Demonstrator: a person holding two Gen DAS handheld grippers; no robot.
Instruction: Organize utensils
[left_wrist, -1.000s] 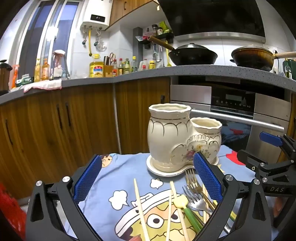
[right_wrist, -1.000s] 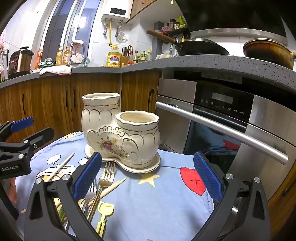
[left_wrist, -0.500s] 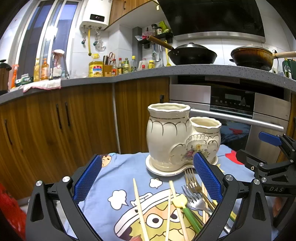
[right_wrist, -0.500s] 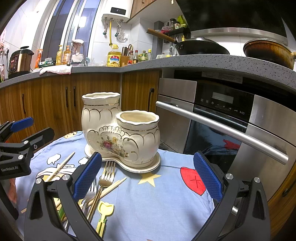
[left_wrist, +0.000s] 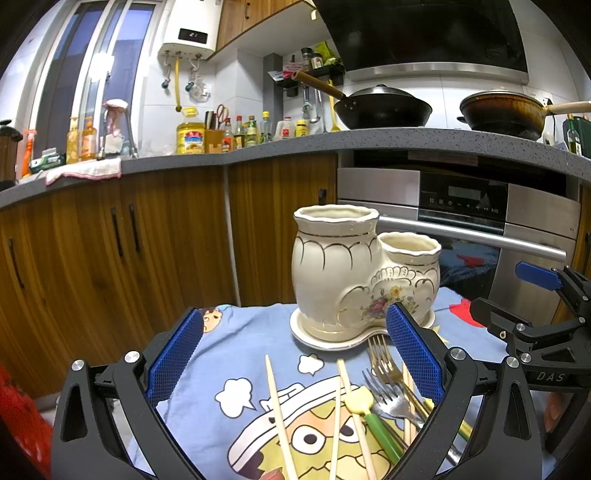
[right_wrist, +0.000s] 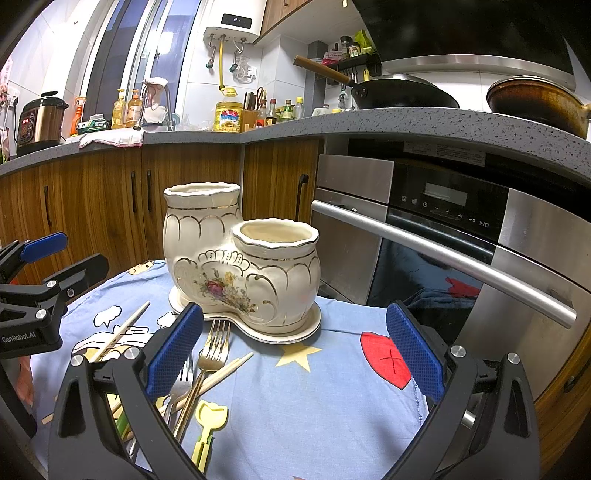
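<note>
left gripper (left_wrist: 293, 354): spread wide, holds nothing
right gripper (right_wrist: 293, 352): same
risk: forks (right_wrist: 212, 350) and chopsticks (left_wrist: 277, 406) overlap; may drag neighbours
holder (right_wrist: 240, 254): could tip

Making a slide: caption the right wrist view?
Open right gripper faces an empty ceramic holder, forks lying loose.

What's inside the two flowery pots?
The short pot shows only bare cream wall near its rim, nothing sticking out. The tall pot also has nothing sticking out. Their bottoms are hidden by the walls.
</note>
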